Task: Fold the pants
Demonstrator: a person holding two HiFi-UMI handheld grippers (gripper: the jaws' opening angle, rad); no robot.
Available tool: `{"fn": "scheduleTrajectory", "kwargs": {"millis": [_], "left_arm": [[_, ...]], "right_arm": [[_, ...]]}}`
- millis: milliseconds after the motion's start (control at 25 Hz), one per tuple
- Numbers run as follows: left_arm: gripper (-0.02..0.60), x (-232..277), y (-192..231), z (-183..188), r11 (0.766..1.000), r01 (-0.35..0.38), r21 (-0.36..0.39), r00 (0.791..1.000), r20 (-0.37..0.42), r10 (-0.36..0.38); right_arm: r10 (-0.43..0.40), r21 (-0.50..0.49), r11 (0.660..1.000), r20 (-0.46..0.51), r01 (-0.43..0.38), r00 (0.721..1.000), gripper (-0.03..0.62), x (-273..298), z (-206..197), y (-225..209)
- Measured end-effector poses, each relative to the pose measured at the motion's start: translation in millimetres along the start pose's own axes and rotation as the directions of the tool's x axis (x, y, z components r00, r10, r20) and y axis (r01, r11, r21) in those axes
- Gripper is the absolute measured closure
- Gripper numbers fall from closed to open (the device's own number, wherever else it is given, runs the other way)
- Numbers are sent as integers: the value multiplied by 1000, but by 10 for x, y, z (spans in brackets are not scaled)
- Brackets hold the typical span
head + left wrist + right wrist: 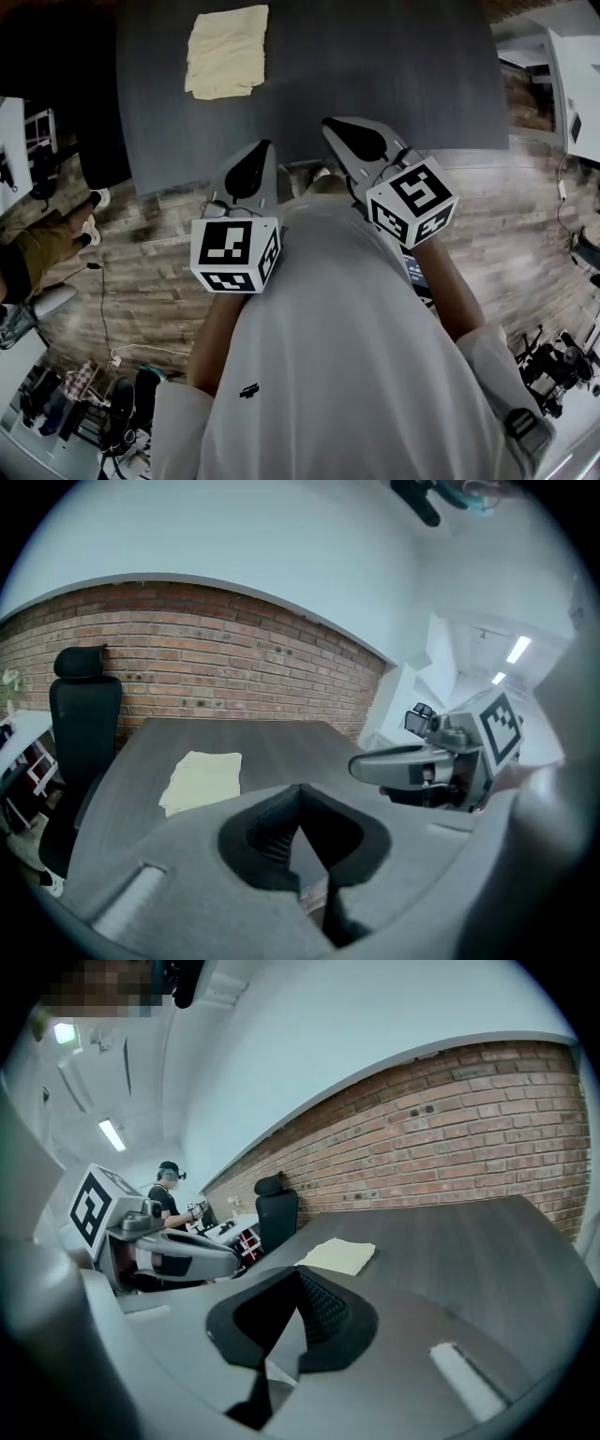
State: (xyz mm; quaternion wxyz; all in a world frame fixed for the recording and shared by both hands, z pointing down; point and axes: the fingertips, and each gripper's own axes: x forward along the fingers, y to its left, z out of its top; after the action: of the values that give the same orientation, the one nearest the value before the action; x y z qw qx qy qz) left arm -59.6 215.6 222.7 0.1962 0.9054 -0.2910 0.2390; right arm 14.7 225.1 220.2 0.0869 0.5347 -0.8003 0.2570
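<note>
- The pants (228, 52) are seen as a small, flat cream rectangle on the dark bench (375, 75). They lie toward its far left part in the head view, well apart from both grippers.
- By the look of it the folding is pretty much done. The edges look fairly squared up and no loose leg is sticking out. How many layers are in there can't be told from these angles.
- If anything is left, it's maybe a bit of tidying of the slightly wavy edges. Honestly that's optional.
- The left gripper (255, 164) is pressed together with nothing pinched, and only a thin seam is seen between the dark pads in its own view.
- Same story for the right gripper (352, 141): its jaws are closed on each other and no cloth is caught.
- Both grippers are held close in front of the white shirt (337, 356). The tips are seen roughly over the near edge of the bench, side by side but not touching.
- Plenty of open room is offered, since the bench is bare apart from the pants, so a reach forward wouldn't be blocked by anything.
- A black office chair (82, 714) is parked at the left side of the bench, just beside its edge, with a brick wall (234, 667) behind the far edge.
- Cables and gear are scattered on the wooden floor (525, 225) off to the sides, so sideways steps would need some care.
</note>
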Motion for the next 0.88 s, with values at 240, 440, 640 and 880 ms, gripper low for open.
{"fn": "scheduleTrajectory", "kwargs": {"millis": [240,440,640,880], "left_arm": [[577,-136,-309,-259,1000,0,-29,1000,4,1],[578,-241,-307,-331,997,-70,-32,997,36,71],[578,-296,-318,-426,995,-95,-41,995,32,96],[578,-331,-406,-559,995,-93,-31,996,2,93]], "right_arm": [[-53,-39,998,-2,53,999,588,-339,-256,240],[-79,-104,991,22,81,997,588,-371,-345,360],[-60,-126,990,32,64,998,588,-371,-393,458],[-51,-207,977,-3,49,999,592,-419,-514,627]]}}
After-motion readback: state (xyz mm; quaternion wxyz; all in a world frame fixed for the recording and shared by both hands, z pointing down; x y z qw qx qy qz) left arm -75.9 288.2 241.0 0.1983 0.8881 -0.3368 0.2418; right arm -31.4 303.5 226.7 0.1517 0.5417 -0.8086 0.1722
